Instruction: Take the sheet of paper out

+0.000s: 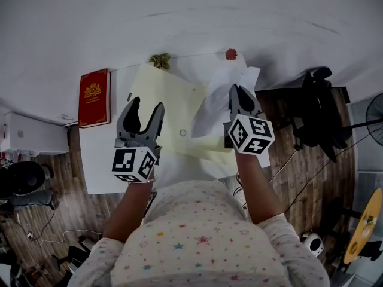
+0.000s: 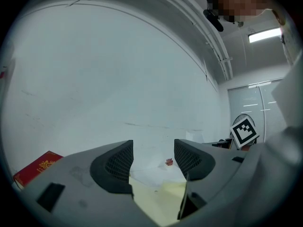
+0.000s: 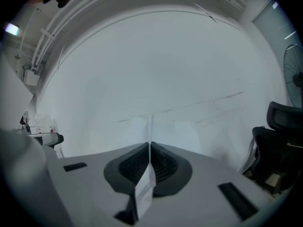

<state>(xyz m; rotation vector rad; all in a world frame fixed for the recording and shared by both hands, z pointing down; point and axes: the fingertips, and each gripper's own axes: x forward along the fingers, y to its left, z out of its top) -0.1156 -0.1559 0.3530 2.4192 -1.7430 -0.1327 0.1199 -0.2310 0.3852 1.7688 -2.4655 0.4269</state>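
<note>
Near red book, left gripper agape; right gripper tight on paper sheet.

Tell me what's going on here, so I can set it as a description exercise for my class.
A person stands at a white table with a gripper in each hand. The right gripper is shut on a white sheet of paper, holding it up over the right side of a yellow envelope that lies on the table. The left gripper hovers open over the envelope, holding nothing. A red book lies off to the left.
</note>
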